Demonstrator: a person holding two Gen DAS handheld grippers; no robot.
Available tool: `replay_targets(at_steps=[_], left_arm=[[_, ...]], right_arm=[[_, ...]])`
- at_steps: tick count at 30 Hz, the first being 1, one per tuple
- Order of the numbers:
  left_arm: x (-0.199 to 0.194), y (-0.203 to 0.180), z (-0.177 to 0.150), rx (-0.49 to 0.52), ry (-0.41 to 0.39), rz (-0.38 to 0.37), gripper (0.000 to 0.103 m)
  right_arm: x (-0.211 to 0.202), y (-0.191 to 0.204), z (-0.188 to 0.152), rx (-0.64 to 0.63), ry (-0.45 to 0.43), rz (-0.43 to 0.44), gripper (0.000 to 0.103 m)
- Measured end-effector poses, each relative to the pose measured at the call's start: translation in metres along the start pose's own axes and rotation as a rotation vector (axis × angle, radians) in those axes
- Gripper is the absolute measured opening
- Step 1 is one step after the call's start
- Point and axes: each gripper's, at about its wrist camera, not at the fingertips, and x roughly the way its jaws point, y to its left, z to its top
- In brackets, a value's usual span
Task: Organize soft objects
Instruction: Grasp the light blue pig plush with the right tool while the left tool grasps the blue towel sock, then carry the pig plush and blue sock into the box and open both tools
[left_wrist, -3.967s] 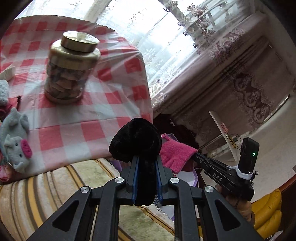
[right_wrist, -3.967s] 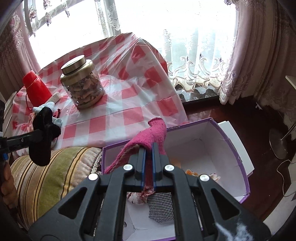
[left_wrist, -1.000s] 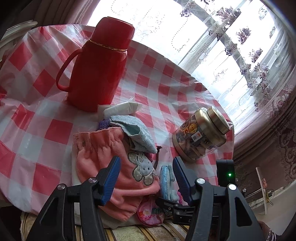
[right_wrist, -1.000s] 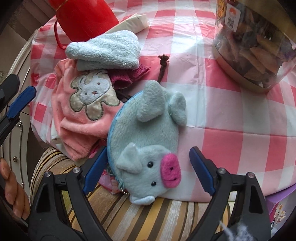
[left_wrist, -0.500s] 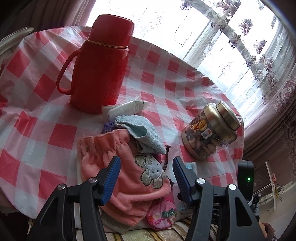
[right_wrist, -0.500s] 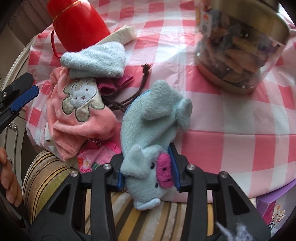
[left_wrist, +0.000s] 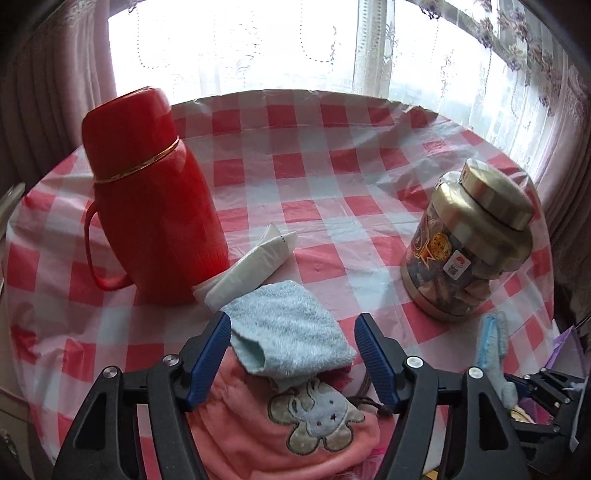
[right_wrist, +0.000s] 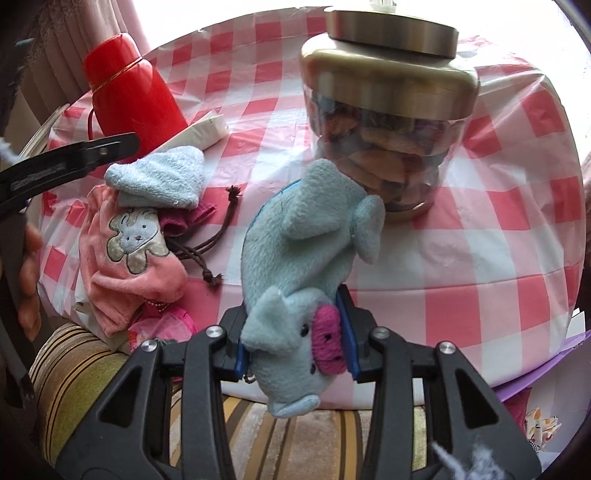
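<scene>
The right gripper (right_wrist: 295, 332) has its jaws clamped on the head of the blue plush pig (right_wrist: 299, 266), which it holds up off the checked tabletop (right_wrist: 461, 258) in front of the gold-lidded jar (right_wrist: 388, 110), the pig's body pointing away from the camera. The left gripper (left_wrist: 293, 354) has its jaws spread wide to either side of the light blue towel (left_wrist: 288, 332), which lies folded on top of the pink bunny pouch (left_wrist: 295, 435) near the tabletop's front edge. A red thermos (left_wrist: 151, 199) and a white tissue pack (left_wrist: 255, 262) stand just behind that pile.
</scene>
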Motion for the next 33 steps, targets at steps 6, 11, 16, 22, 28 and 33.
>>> replay_targets(at_steps=[6,11,16,22,28,33], left_arm=[[0.053,-0.017,0.003,0.077,0.146,0.089,0.072],[0.075,-0.018,-0.009,0.086,0.186,0.1,0.05],[0.051,-0.018,-0.001,0.072,0.089,0.094,0.022],[0.026,-0.018,0.001,0.013,-0.002,0.04,0.021],[-0.017,-0.019,0.004,-0.035,-0.125,-0.012,0.021],[-0.04,-0.031,-0.01,-0.075,-0.146,-0.104,0.021]], right_arm=[[0.0,-0.005,-0.002,0.017,-0.009,0.014,0.043],[0.006,-0.008,-0.002,0.025,-0.006,0.041,0.043],[0.004,-0.01,-0.005,0.032,-0.008,0.06,0.043],[-0.003,-0.01,-0.005,0.031,-0.035,0.055,0.043],[-0.017,-0.014,-0.005,0.022,-0.069,0.038,0.043],[-0.032,-0.023,-0.011,0.033,-0.09,0.019,0.043]])
